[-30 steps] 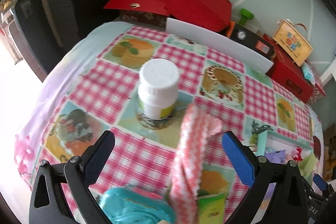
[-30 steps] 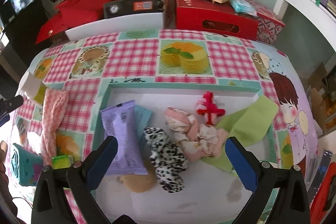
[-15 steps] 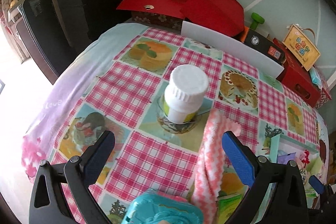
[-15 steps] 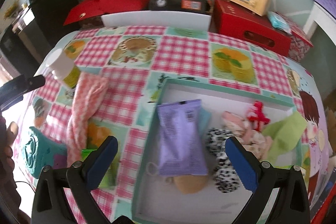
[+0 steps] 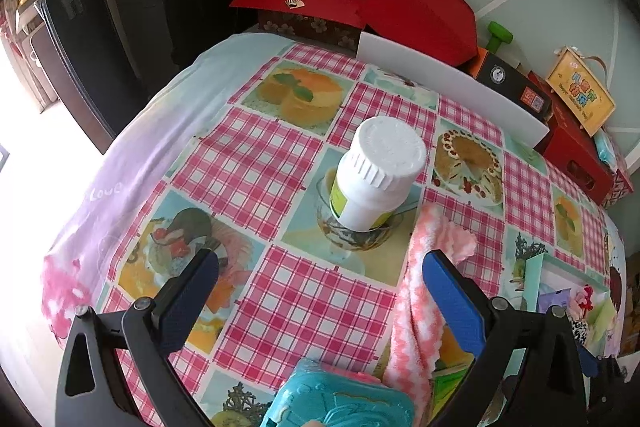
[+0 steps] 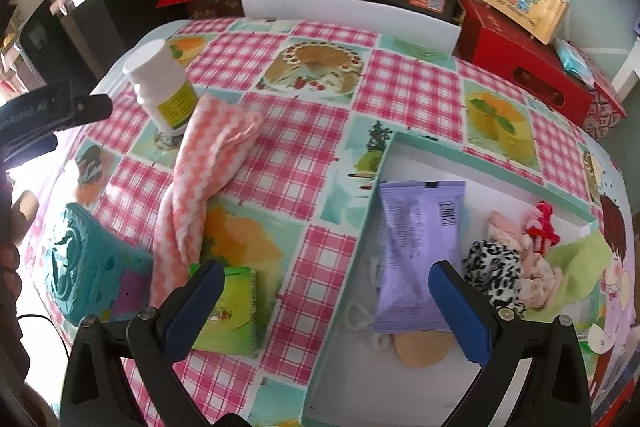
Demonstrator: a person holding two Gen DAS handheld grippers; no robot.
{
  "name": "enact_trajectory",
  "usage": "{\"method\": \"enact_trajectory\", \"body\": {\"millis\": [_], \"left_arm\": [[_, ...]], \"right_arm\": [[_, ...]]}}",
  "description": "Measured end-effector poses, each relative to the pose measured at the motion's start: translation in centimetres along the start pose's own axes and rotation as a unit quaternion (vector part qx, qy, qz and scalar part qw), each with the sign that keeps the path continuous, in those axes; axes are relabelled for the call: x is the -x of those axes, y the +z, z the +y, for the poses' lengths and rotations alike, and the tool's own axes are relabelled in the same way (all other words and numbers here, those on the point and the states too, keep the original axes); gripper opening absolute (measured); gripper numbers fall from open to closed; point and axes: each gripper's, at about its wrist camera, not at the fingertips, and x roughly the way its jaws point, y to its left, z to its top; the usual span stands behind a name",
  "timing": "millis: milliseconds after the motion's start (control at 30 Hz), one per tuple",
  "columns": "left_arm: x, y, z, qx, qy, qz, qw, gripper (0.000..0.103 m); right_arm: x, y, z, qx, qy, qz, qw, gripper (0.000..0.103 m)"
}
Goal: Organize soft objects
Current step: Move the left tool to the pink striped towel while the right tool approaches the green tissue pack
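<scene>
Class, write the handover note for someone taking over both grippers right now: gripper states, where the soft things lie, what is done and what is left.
Left gripper: open, empty, pointing at the white bottle.
Right gripper: open, empty, above the tray's left wall.
In the tray: purple packet, leopard scrunchie, pink scrunchie, red bow, green cloth.
Left on the tablecloth: pink-and-white towel beside the bottle, green packet, teal pouch.
Suggested next: the towel.

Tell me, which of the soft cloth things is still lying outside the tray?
The pink-and-white towel, stretched on the tablecloth beside the white bottle. The leopard scrunchie and green cloth already lie in the tray.
</scene>
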Motion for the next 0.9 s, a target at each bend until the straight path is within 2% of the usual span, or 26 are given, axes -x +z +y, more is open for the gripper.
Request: {"method": "enact_trajectory", "body": {"millis": [200, 533, 767, 900], "left_arm": [[-1.2, -0.2, 0.0, -0.011, 0.012, 0.025, 0.9996, 0.102], [-2.4, -0.5, -0.7, -0.021, 0.001, 0.055, 0.9983, 0.101], [-2.7, -0.6, -1.1, -0.03, -0.003, 0.062, 0.9977, 0.101], [-2.8, -0.6, -1.1, -0.031, -0.003, 0.062, 0.9976, 0.101]], "right_arm": [[-0.9, -0.4, 1.3, 0.02, 0.007, 0.016, 1.0, 0.103], [-2.8, -1.7, 4.2, 0.07, 0.008, 0.052, 0.996, 0.103], [-2.9, -2.0, 5.0, 0.079, -0.001, 0.053, 0.995, 0.103], [-2.2, -1.9, 5.0, 0.076, 0.003, 0.039, 0.996, 0.103]]}}
